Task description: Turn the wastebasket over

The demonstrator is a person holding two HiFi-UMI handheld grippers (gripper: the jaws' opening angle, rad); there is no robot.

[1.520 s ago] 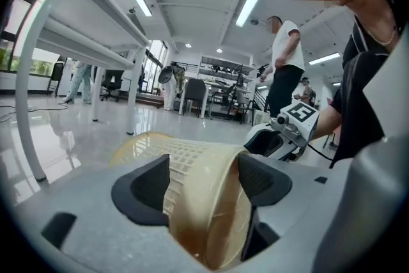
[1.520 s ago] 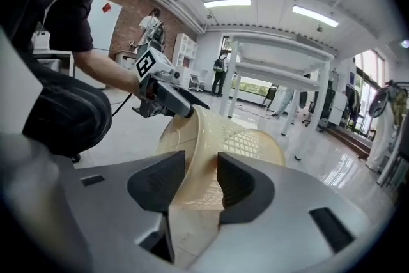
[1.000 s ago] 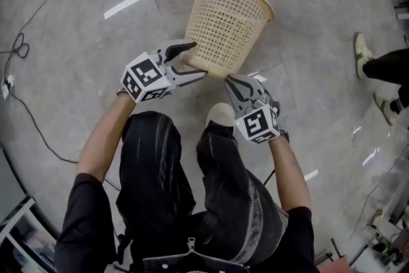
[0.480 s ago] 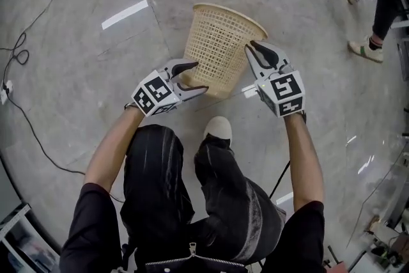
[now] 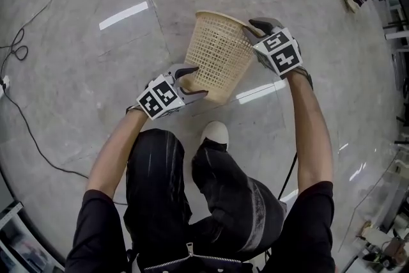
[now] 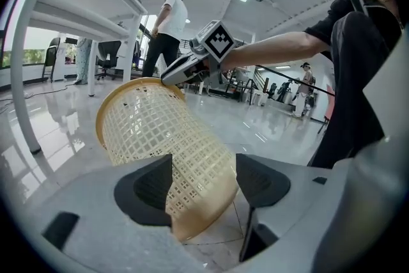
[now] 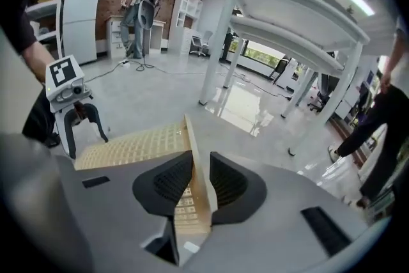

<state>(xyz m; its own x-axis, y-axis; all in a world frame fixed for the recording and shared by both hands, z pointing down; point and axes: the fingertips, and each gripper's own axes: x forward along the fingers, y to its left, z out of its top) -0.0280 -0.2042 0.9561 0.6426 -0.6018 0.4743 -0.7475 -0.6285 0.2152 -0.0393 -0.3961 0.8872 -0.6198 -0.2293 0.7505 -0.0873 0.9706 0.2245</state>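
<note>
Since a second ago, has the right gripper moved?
Yes. The right gripper has gone up the head view, away from the white shoe, from the base of the wastebasket to its rim; its jaws have just been opening, rim between them.

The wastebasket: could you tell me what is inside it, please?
Through the mesh of the wastebasket no contents show. The right gripper, its fingers just opened wider, has the rim between them, one finger inside. The base's inside is covered.
</note>
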